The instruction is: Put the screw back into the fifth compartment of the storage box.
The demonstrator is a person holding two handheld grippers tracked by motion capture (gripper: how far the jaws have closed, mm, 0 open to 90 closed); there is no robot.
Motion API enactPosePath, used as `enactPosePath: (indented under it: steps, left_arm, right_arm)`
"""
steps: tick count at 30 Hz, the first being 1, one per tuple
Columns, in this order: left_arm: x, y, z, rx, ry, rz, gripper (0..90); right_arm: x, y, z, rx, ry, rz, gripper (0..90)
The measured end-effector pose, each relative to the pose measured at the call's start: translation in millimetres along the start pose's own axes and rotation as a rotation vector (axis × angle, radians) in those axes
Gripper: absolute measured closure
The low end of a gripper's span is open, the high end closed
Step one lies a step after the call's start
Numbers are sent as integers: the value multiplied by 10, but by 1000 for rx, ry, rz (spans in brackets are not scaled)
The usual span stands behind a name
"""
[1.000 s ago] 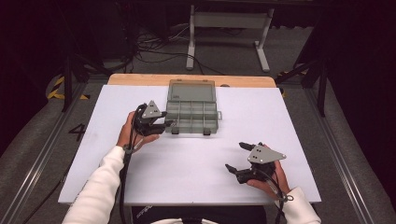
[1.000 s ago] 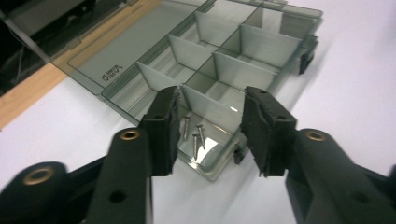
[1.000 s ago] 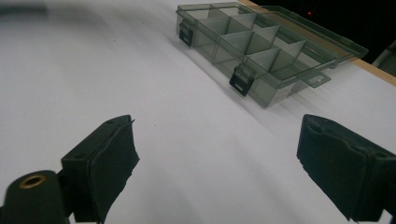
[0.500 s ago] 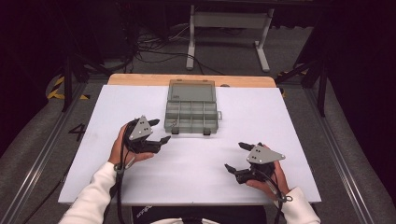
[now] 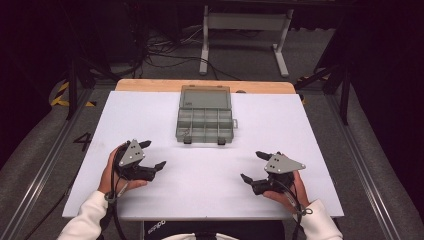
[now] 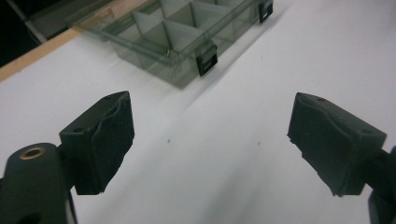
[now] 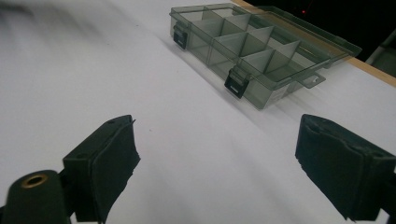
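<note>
Resting wide-jawed and empty, left gripper [image 5: 153, 154] and right gripper [image 5: 254, 166] face the compartment box [image 5: 205, 120] well ahead — a careless reach could shove it off-line.

bright white table [image 5: 150, 115], dark surroundings, soft shadows; gripper views slightly blurred

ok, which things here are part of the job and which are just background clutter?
In play:
- compartment box, lid open, on the white table
- left hand-held gripper, open, empty, jaws just opened
- right hand-held gripper, open, empty

Lying about:
- cables on the floor
- metal stand behind the table
</note>
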State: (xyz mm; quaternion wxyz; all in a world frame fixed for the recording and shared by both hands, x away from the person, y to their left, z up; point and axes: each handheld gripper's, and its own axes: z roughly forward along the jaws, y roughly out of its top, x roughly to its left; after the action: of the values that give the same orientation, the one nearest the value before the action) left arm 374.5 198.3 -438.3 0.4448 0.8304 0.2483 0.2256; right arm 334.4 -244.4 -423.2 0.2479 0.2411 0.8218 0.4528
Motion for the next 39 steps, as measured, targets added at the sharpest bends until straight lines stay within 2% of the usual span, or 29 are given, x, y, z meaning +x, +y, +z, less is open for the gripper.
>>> enactPosePath:
  steps: [10, 13, 23, 25, 30, 34, 39]
  left_arm:
    - [73, -66, 8, -1, -3, -27, 86]
    - [92, -67, -10, -14, -4, -38, 74]
    - [148, -54, -10, -7, -2, -30, 55]
    - [186, -44, 4, -7, -2, -39, 53]
    - [247, 14, 38, 6, 12, -18, 54]
    - [341, 84, 86, 4, 24, -19, 58]
    - [416, 186, 158, 10, 23, -8, 59]
  right_arm:
    - [-142, 15, 73, -2, -35, 11, 134]
    - [-222, 20, 89, -10, -48, 37, 137]
    - [-411, 97, 178, -10, -79, 51, 142]
    - [-458, 117, 204, -11, -87, 57, 144]
    - [-551, 129, 245, -10, -105, 62, 151]
    - [-668, 127, 268, -17, -117, 83, 154]
    - [-795, 163, 289, -11, -155, 83, 162]
